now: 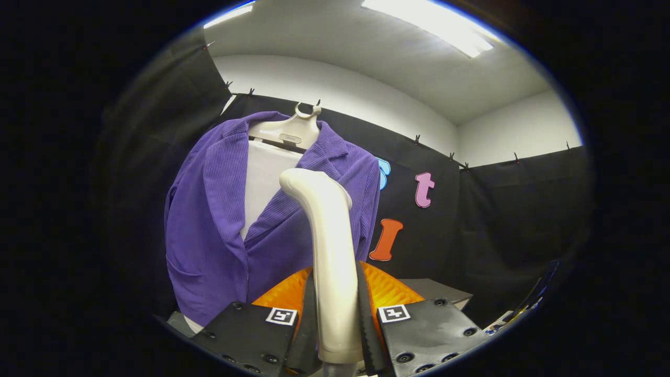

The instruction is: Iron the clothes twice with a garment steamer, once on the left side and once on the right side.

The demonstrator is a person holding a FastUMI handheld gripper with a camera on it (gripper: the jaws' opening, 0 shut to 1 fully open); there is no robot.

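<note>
A purple corduroy jacket [209, 220] hangs on a white hanger [293, 131] against the booth's black wall, with a white panel [264, 180] showing between its lapels. My gripper [335, 309] is shut on the handle of a cream garment steamer [327, 230], both fingers pressing its sides. The steamer stands upright between the fingers, its curved head level with the jacket's chest on the right lapel side. Whether the head touches the cloth cannot be told.
A grey table corner [439, 290] lies beyond the fingers to the right of the jacket. The black cloth wall [513, 225] closes the booth behind and to the right. Something orange [387, 290] sits just behind the fingers.
</note>
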